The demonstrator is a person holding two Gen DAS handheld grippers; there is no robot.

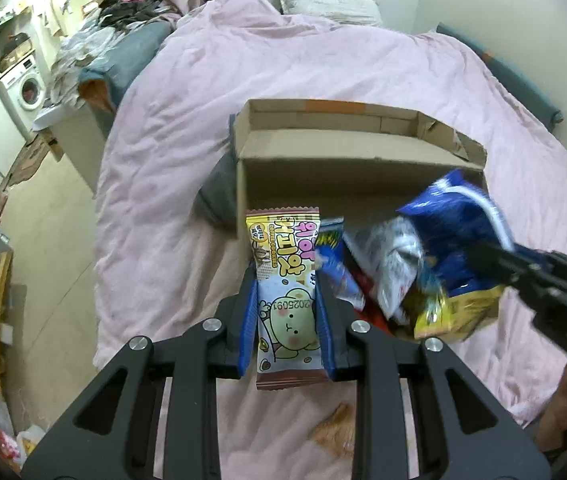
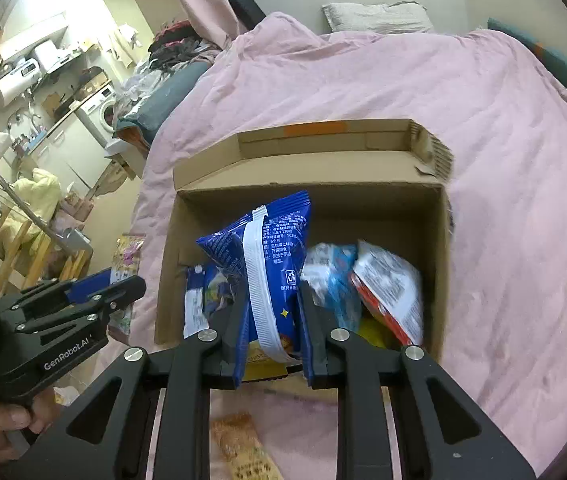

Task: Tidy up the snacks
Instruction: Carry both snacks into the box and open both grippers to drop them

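Blue-padded left fingers clamp a wafer packet; right fingers clamp a blue bag.

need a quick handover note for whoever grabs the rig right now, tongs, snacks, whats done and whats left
Left tongs: shut on the bear wafer packet, held up near the box's left front corner.
Right tongs: shut on the blue snack bag, held over the cardboard box.
Box: open on the pink bedspread, several packets already inside, among them a red and white bag.
Left out: an orange packet on the bedspread in front of the box.
Done: several snacks are in the box.
Left: place both held packets, then probably the orange one.
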